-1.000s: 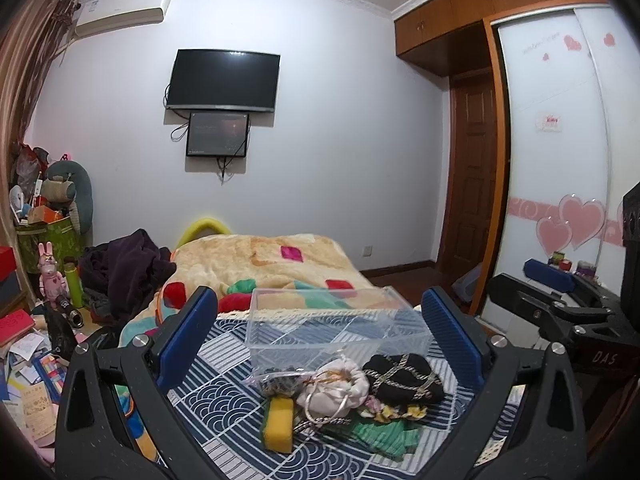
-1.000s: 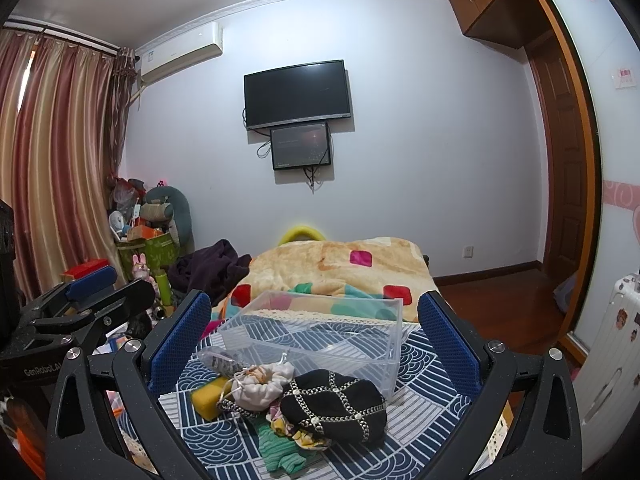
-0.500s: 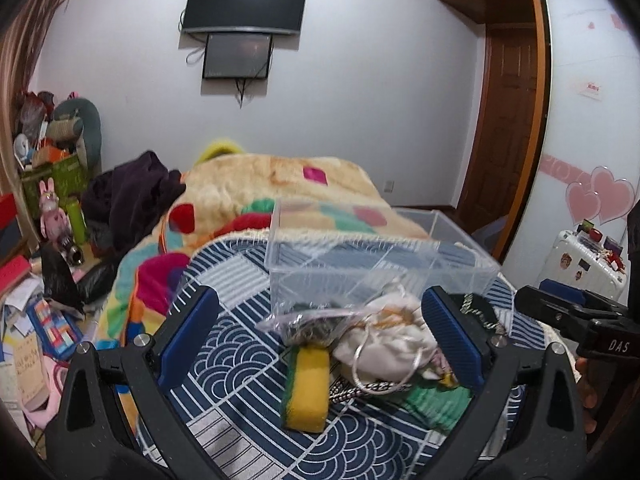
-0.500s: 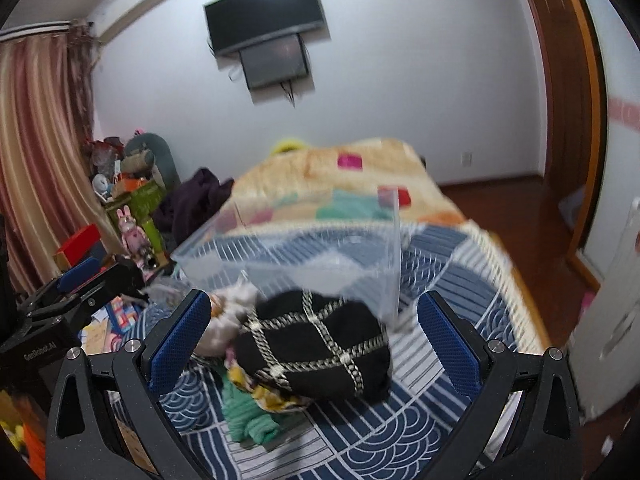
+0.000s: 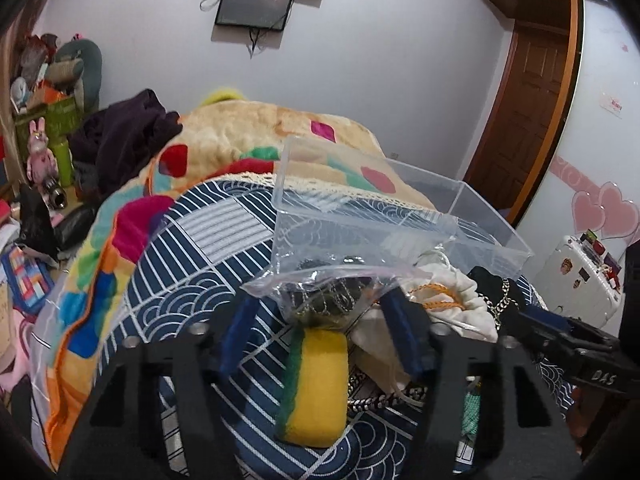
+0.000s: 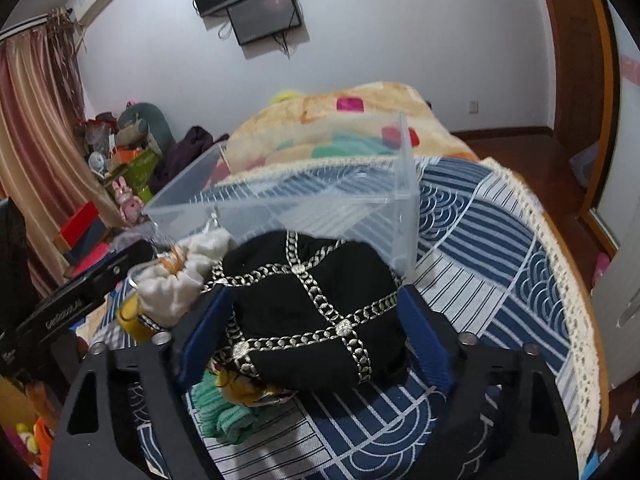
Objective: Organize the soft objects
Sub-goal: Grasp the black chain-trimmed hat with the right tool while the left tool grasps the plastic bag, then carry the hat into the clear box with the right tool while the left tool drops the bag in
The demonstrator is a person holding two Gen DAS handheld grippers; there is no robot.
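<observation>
Now both grippers sit low over a pile of soft things on the navy-and-white patterned bedspread [image 6: 500,248], before a clear rectangular plastic box [image 5: 384,216].

Only the right wrist view shows the black chain-trimmed fabric bundle [image 6: 308,308] whole, lying between the right gripper's [image 6: 316,340] blue pads, which flank its sides; whether they press it I cannot tell. Only the left wrist view shows the yellow-and-green sponge [image 5: 316,384], lying between the left gripper's [image 5: 320,332] parted jaws, with a clear plastic zip bag [image 5: 328,292] at the fingertips and a white drawstring pouch [image 5: 448,304] just right.
</observation>
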